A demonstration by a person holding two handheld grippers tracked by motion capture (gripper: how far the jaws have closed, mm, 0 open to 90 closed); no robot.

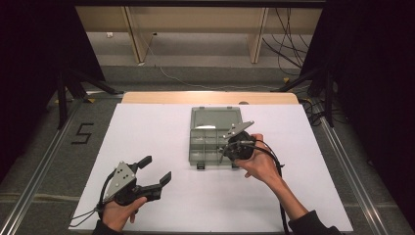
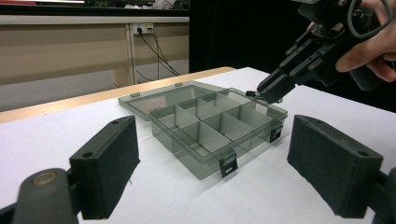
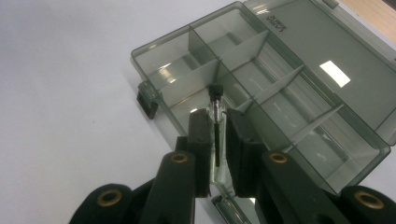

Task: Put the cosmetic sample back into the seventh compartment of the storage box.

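Nearest, found the left gripper [image 1: 157, 169] low over the front-left corner of the white table [image 1: 147, 127], jaws spread wide, nothing between them, aimed toward the middle of the table.

Moving rightward, met a smoky see-through organiser box [image 1: 203, 134] at mid-table toward the far edge, lid [image 1: 215, 117] thrown open and lying flat behind it, 2 black latches on the front wall. Saw no contents in any compartment.

Further right, found the right gripper [image 3: 217, 122] tilted down over the front-right part of the box, jaws nearly together and clamped on a thin pin [image 3: 215, 91] with a small dark head, head pointing down into the box, just above a junction of dividers.

Judged the step in hand to be dropping the pin into 1 compartment. Could not tell which compartment from the pin's place over the dividers. Judged the next move to call for a slight shift clear of the divider wall, a lowering, then a parting of the jaws.

Got the clamped pin and its line over the dividers from the right gripper view. Got the gap between tip and box rim from the left gripper view, side-on. Got both grippers' places on the table from the high view.
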